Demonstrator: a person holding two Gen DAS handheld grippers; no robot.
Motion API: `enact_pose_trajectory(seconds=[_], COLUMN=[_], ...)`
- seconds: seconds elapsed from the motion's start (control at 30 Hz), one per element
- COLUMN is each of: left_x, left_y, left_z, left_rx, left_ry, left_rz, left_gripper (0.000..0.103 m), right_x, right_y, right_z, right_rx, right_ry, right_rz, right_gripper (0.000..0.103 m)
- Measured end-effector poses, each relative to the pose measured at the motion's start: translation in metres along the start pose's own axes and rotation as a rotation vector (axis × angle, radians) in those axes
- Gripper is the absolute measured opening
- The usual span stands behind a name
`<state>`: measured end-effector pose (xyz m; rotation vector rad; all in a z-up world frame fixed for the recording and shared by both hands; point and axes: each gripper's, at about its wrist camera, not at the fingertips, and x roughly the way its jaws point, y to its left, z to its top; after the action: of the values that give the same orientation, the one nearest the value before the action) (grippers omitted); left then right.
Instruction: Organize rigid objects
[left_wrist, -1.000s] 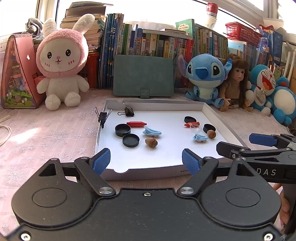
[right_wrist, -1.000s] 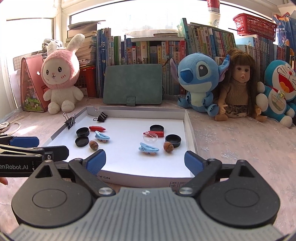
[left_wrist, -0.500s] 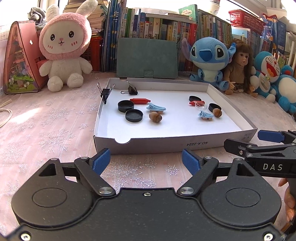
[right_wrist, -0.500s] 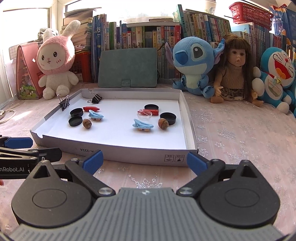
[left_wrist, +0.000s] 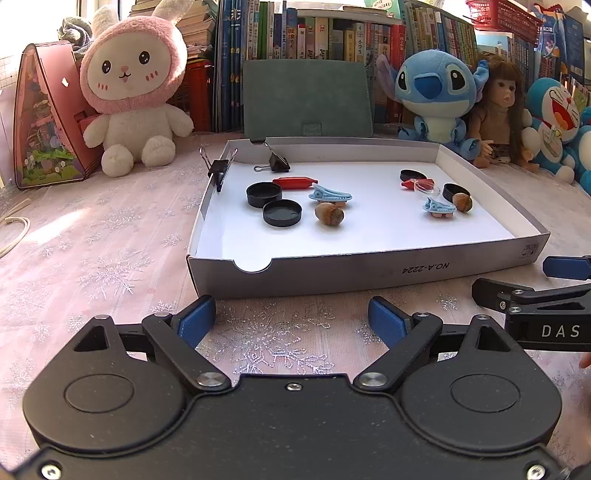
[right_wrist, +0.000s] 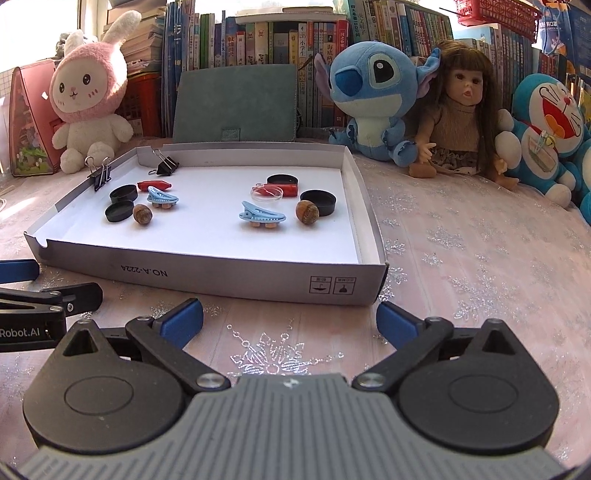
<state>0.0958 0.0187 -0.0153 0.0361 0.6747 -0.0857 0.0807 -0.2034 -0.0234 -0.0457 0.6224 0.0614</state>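
Observation:
A shallow white cardboard tray (left_wrist: 369, 275) (right_wrist: 221, 280) lies on the pink snowflake cloth. On its left side sit two black caps (left_wrist: 264, 194) (right_wrist: 123, 194), a red piece (left_wrist: 294, 182), a blue clip (left_wrist: 330, 195) and an acorn (left_wrist: 329, 214). To the right lie a blue clip (right_wrist: 262, 216), an acorn (right_wrist: 307, 212), a black cap (right_wrist: 318, 201), a clear disc (right_wrist: 266, 192) and a red piece. Two binder clips (left_wrist: 218, 170) sit at the far left rim. My left gripper (left_wrist: 291, 323) and right gripper (right_wrist: 290, 321) hover before the tray's near wall, jaws opening, nothing between them.
Plush toys stand behind the tray: a pink rabbit (left_wrist: 129, 92), a blue alien (right_wrist: 373, 99), a doll (right_wrist: 461, 110) and a blue cat (right_wrist: 550, 122). A green pouch (left_wrist: 306, 98) leans on a row of books. A red house-shaped box (left_wrist: 40, 118) stands far left.
Both grippers have sunk and drawn back from over the tray to the cloth in front of its near wall. Their jaws have spread a little wider.

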Motion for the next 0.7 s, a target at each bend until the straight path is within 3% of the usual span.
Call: enact_pose_trajectory(seconds=[0.7], left_x=[0.0063], left_y=[0.0014], left_z=[-0.0012], left_rx=[-0.019], left_ry=[-0.003], left_rz=[0.03], left_gripper=[0.103], right_x=[0.0051], right_y=[-0.0027], right_z=[-0.0012], right_rx=[0.022], right_ry=[0.019], right_rz=[0.015], right_gripper=[0.103])
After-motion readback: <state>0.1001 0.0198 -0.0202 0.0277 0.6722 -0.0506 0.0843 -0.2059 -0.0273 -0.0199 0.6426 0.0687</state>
